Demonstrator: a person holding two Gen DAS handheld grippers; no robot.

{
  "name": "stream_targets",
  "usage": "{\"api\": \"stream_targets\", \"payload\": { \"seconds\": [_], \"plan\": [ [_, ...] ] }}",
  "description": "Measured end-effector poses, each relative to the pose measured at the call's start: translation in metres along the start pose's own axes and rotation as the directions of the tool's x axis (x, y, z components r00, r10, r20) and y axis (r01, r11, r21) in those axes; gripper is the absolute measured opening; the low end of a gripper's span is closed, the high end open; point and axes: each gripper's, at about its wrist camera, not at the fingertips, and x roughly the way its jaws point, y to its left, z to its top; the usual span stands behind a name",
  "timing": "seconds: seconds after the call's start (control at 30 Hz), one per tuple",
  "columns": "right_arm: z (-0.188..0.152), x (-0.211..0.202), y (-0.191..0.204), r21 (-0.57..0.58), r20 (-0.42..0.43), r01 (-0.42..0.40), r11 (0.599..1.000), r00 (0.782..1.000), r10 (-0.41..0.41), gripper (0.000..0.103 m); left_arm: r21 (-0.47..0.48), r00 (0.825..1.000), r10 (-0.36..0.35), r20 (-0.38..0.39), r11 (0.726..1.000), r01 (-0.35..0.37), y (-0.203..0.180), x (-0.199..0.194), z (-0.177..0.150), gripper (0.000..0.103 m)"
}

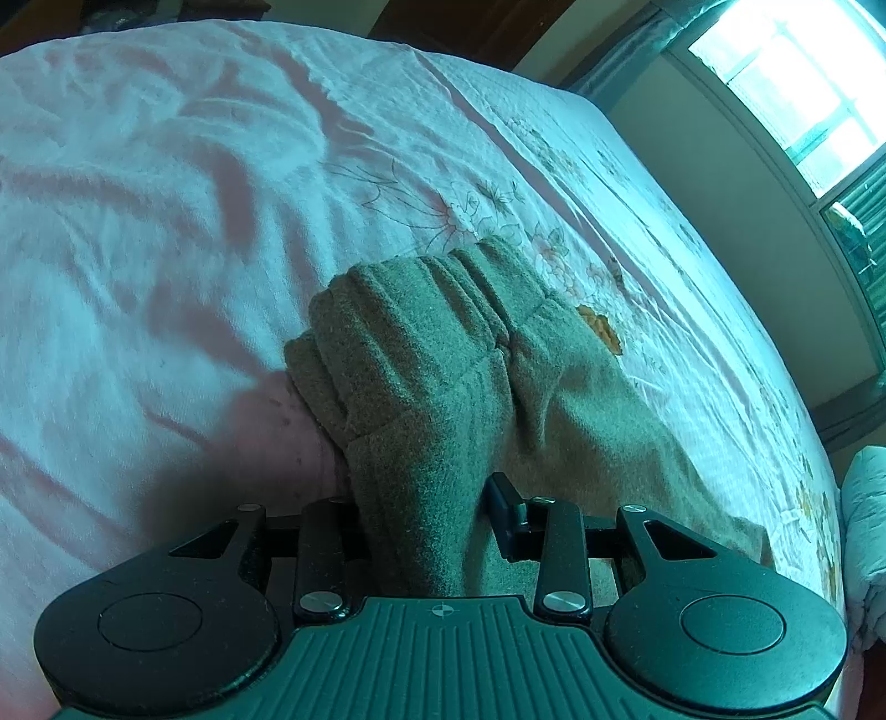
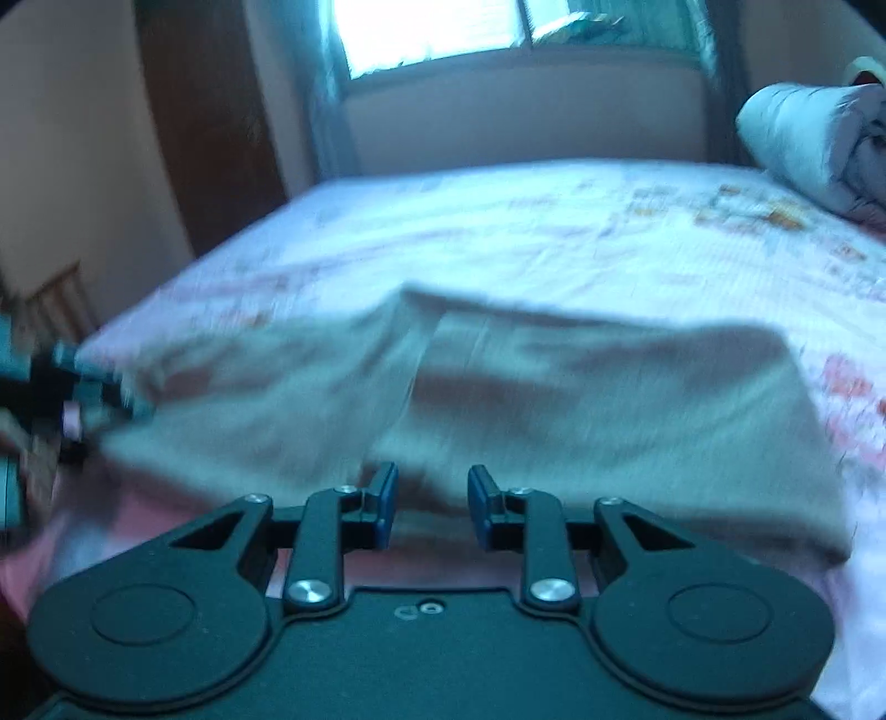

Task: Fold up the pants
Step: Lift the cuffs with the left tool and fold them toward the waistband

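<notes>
- Gripping a bunched fold of the tan fleece pants, my left gripper has its jaws clamped on the fabric; the cloth hides the left finger, while the right one shows beside the wad.
- From the left wrist view, the pants trail forward and to the right across the bed, their gathered waistband resting on the floral print of the pink sheet.
- My right gripper has its jaws parted with a clear gap between the blue pads, holding nothing, just at the near edge of the pants.
- That view is blurred, but the pants seem spread flat, with the left gripper at their left end.
- I see a rolled duvet at the bed's far right corner, under the window.
</notes>
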Motion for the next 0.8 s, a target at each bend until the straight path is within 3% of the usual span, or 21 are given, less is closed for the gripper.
{"api": "stream_targets", "payload": {
  "seconds": [0.03, 0.1, 0.13, 0.2, 0.33, 0.47, 0.53, 0.67, 0.8],
  "plan": [
    [0.003, 0.006, -0.001, 0.003, -0.004, 0.015, 1.0, 1.0, -0.015, 0.022, -0.002, 1.0, 0.001, 0.0, 1.0, -0.001, 0.0, 0.0, 0.0, 0.037],
    [-0.006, 0.03, 0.0, -0.007, -0.116, 0.032, 0.999, 0.993, -0.032, 0.024, -0.007, 1.0, -0.001, -0.004, 1.0, 0.001, 0.001, 0.001, 0.0, 0.037],
    [-0.014, 0.035, 0.004, -0.032, -0.137, 0.032, 0.999, 0.99, -0.036, 0.03, -0.011, 1.0, -0.003, -0.007, 1.0, 0.003, 0.001, 0.001, 0.0, 0.037],
    [-0.025, 0.036, 0.023, -0.129, -0.113, 0.063, 0.99, 0.991, -0.077, 0.04, -0.007, 1.0, -0.002, -0.01, 1.0, 0.002, 0.001, 0.001, 0.001, 0.037],
    [-0.018, 0.044, 0.03, -0.101, -0.157, 0.061, 0.993, 0.985, -0.077, 0.047, 0.022, 1.0, 0.019, -0.001, 1.0, -0.019, -0.004, 0.002, -0.001, 0.037],
    [-0.028, 0.034, 0.027, -0.087, -0.106, 0.021, 0.996, 0.994, -0.03, 0.049, -0.003, 1.0, -0.001, -0.014, 1.0, 0.001, 0.001, 0.003, 0.001, 0.037],
    [-0.034, 0.036, 0.034, -0.13, -0.128, 0.011, 0.991, 0.991, -0.028, 0.056, -0.013, 1.0, -0.006, -0.022, 1.0, 0.006, 0.003, 0.004, 0.003, 0.037],
    [-0.015, 0.035, 0.023, -0.085, -0.175, -0.03, 0.996, 0.985, 0.014, 0.051, -0.009, 1.0, 0.003, -0.004, 1.0, -0.003, 0.001, 0.003, -0.001, 0.037],
    [-0.006, 0.026, 0.013, -0.033, -0.161, -0.039, 0.999, 0.986, 0.033, 0.043, -0.035, 1.0, -0.008, 0.008, 0.999, 0.009, 0.003, 0.0, -0.004, 0.032]
  ]
}}
